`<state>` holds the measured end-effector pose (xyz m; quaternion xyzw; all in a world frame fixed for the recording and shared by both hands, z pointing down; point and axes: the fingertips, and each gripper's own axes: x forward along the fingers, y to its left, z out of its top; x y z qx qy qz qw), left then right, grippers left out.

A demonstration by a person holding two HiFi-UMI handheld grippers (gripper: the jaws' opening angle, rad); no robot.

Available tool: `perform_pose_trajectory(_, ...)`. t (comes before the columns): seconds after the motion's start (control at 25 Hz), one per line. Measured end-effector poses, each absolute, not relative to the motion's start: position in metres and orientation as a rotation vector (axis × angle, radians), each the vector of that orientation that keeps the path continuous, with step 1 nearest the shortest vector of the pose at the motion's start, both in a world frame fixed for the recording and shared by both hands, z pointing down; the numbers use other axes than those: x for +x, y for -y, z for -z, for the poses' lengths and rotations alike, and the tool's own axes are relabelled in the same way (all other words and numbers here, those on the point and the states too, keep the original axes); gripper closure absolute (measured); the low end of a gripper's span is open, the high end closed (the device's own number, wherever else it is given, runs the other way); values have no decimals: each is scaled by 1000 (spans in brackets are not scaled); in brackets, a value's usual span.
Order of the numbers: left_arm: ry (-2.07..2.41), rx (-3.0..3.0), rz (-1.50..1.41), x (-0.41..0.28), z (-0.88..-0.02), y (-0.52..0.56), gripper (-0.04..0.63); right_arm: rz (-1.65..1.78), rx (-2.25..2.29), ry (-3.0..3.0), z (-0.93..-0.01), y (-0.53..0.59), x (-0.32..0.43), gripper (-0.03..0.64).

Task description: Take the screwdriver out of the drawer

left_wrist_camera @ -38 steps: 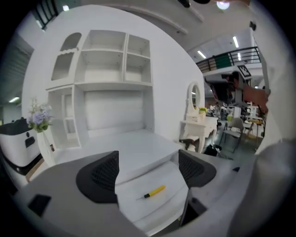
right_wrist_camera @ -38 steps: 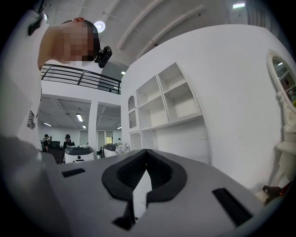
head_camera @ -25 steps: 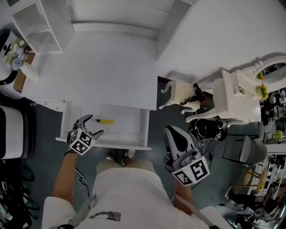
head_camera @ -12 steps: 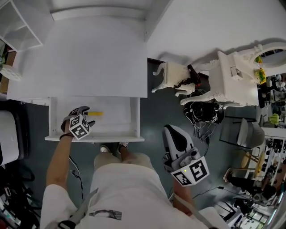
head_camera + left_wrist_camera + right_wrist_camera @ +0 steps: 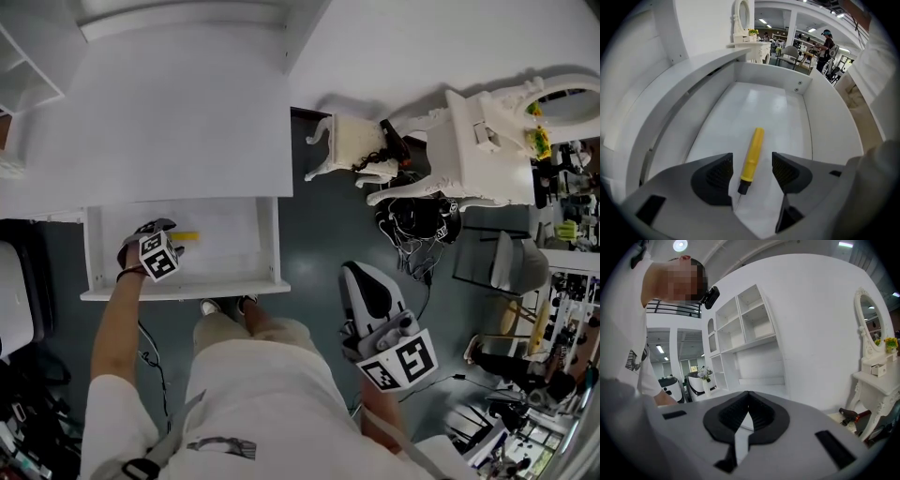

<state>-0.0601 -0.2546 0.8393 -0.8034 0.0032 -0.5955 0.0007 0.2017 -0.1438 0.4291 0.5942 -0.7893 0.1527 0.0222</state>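
**Left gripper view: jaws straddle the screwdriver, grip not yet made**

The step in hand is the reach-and-grasp. The left gripper points steeply down into the open drawer, and the yellow-handled tool lies on the white drawer floor between its two dark pads. The jaws have just been closing, but they are apart, with a clear gap on each side of the handle, so nothing is held so far. The right gripper has its jaws together on nothing and faces the shelving, well apart from the drawer.

By my reading, the next move calls for closing the pads squarely on the lower handle, near the black collar, and then lifting straight up so the tool clears the drawer's front wall. The handle is round and smooth, so an off-centre pinch could let it roll or swing.

Some things are hard to make out. The thin blade runs out of sight under the gripper body. In the head view the left gripper covers most of the screwdriver, so only a short yellow end shows. The pads seem to sit level with the handle, though their height above the drawer floor cannot be judged with confidence.
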Motion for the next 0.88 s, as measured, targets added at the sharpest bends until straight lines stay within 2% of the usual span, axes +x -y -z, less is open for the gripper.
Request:
perform_pose_trajectory(0.4,-3,-2505,1965,-58,-848,251,382,-493,1886,2411,-430,133,213,606)
perform_pose_trajectory(0.64,-14,-2441,1990,-56,-853,236,502,-494,1894,2419,-431,128,210,606)
perform_pose_trajectory(0.88,-116,-2465,2002,-56,-853,236,513,-479,1903,2416,-426,119,208,606)
